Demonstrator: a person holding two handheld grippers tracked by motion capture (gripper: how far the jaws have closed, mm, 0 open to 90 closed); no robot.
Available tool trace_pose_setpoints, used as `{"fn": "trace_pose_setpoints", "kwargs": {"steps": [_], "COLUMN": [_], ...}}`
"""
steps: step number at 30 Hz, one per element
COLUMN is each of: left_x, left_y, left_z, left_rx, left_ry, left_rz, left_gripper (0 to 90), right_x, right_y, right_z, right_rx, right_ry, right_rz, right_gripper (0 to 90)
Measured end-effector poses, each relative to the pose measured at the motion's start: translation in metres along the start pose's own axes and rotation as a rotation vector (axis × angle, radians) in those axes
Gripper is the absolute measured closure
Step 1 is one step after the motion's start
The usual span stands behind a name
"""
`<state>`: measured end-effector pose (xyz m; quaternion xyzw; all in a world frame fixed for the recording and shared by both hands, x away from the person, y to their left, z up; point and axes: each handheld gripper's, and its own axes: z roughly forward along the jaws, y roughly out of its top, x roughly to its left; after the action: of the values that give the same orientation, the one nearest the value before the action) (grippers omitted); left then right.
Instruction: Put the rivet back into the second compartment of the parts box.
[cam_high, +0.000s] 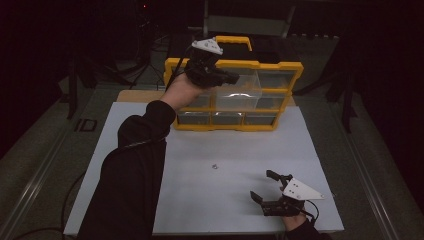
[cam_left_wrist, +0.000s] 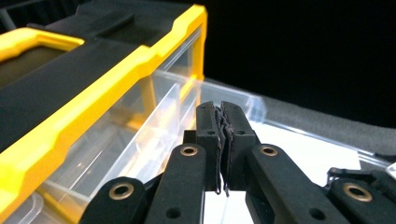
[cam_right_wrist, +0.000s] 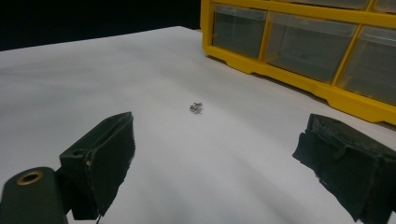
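Left gripper (cam_high: 227, 77), jaws pressed together at the pulled-out clear plastic drawer (cam_left_wrist: 154, 126) of the yellow organizer (cam_high: 235, 95) upper centre, could yank it fully out, while the wide-open right gripper (cam_high: 267, 187) might nudge away the tiny metal screw (cam_high: 214, 166) mid-frame on the white table (cam_high: 200, 200).

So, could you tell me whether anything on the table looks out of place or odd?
One thing: a small metal part lies loose on the white sheet, apart from the organizer, ahead of the open right tongs. Also, one clear drawer stands pulled out, with the shut left tongs at it.
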<state>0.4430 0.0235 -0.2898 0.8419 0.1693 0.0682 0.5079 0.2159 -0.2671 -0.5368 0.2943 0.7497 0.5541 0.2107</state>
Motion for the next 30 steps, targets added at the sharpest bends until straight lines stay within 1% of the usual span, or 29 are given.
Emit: {"fn": "trace_pose_setpoints", "kwargs": {"steps": [3,6,8,9,11,12,13,14,16,17,18,21,22,23,24,25,26,28,30], "left_x": [0.002,0.002,0.001,0.001,0.002,0.002,0.003,0.003,0.003,0.003,0.002,0.001,0.001,0.0,0.0,-0.001,-0.002,-0.003,-0.004], "left_y": [0.003,0.006,0.007,0.008,0.008,0.008,0.008,0.008,0.008,0.007,0.007,0.006,0.005,0.003,0.002,0.0,-0.002,-0.006,-0.01], "left_z": [0.006,0.013,0.015,0.016,0.016,0.015,0.014,0.013,0.01,0.008,0.006,0.003,0.0,-0.003,-0.004,-0.006,-0.009,-0.014,-0.02], "left_rx": [0.033,0.076,0.075,0.07,0.056,0.054,0.051,0.047,0.042,0.041,0.041,0.036,0.033,0.039,0.04,0.04,0.042,0.035,0.026], "left_ry": [0.002,0.013,0.019,0.029,0.036,0.031,0.037,0.031,0.03,0.021,0.034,0.037,0.024,0.025,0.024,0.016,0.011,-0.006,-0.003], "left_rz": [-0.002,0.008,0.022,0.021,0.008,0.001,-0.006,-0.019,-0.031,-0.034,-0.031,-0.032,-0.043,-0.044,-0.046,-0.047,-0.04,-0.047,-0.044], "left_gripper": [85.6,85.0,83.3,80.3,70.5,66.1,62.3,56.3,48.4,45.5,41.0,24.4,24.4,13.3,13.3,9.4,9.4,0.9,0.8], "right_x": [0.0,0.0,0.0,0.0,-0.001,-0.001,-0.001,-0.001,-0.001,-0.001,-0.001,-0.001,0.0,0.0,0.0,0.001,0.001,0.0,0.0], "right_y": [0.0,0.0,-0.001,-0.001,-0.001,-0.001,-0.001,-0.001,-0.001,-0.001,-0.001,-0.001,-0.001,0.0,0.0,0.0,0.0,-0.001,-0.001], "right_z": [0.0,0.0,0.0,0.0,0.0,0.0,-0.001,-0.001,-0.001,-0.001,-0.001,-0.001,-0.001,0.0,0.0,0.0,0.0,0.0,0.0], "right_rx": [0.001,0.002,0.003,0.002,0.002,0.001,0.001,0.002,0.002,0.002,0.003,0.004,0.004,0.006,0.006,0.005,0.005,0.006,0.008], "right_ry": [0.002,0.002,0.003,0.003,0.002,0.001,0.0,-0.001,-0.001,-0.002,-0.002,-0.002,-0.002,-0.001,-0.001,-0.001,-0.001,-0.002,0.0], "right_rz": [0.0,0.0,0.001,0.002,0.002,0.004,0.004,0.005,0.005,0.004,0.005,0.003,0.002,0.0,0.0,0.0,0.0,0.0,0.001], "right_gripper": [9.6,9.7,9.6,9.7,9.6,9.6,9.6,9.6,9.7,9.6,9.7,9.6,9.6,9.7,9.7,9.6,9.6,9.6,9.6]}}
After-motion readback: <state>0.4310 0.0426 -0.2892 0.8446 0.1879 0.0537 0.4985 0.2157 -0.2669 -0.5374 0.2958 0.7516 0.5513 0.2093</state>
